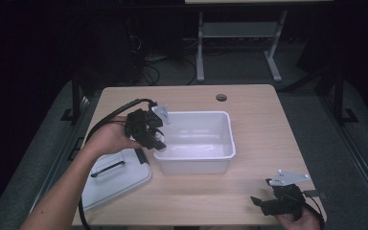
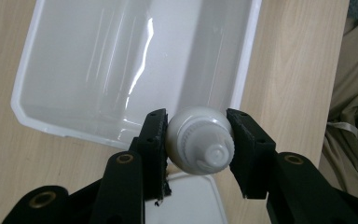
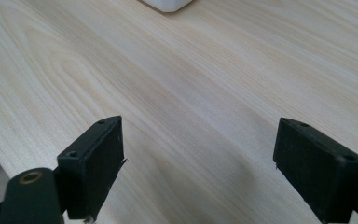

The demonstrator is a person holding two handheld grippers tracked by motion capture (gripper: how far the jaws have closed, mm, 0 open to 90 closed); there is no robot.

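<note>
Left gripper view looks straight down the left hand-held gripper (image 2: pixel 196 142), whose jaws are clamped on a small white bottle (image 2: pixel 199 145), one pad on each side of its round body and its ribbed cap pointing back toward the camera, so the bottle's long axis runs along the jaws. Beyond it, from about ten to one o'clock, lies the open white plastic bin (image 2: pixel 28 109); the bottle hangs over the bin's near rim, apparently not yet fully inside. From the high view, this left hand-held gripper (image 1: pixel 157 139) sits at the bin's (image 1: pixel 230 139) nine o'clock edge, with the flat lid (image 1: pixel 124 179) lying on the counter (image 1: pixel 268 124) at seven o'clock. Its right counterpart, the right hand-held gripper (image 1: pixel 258 202), rests well apart at the bin's five o'clock, jaws spread wide over bare wood with nothing between them. A release probably needs the bottle carried farther toward twelve o'clock, and the left hand is plainly nearer.
</note>
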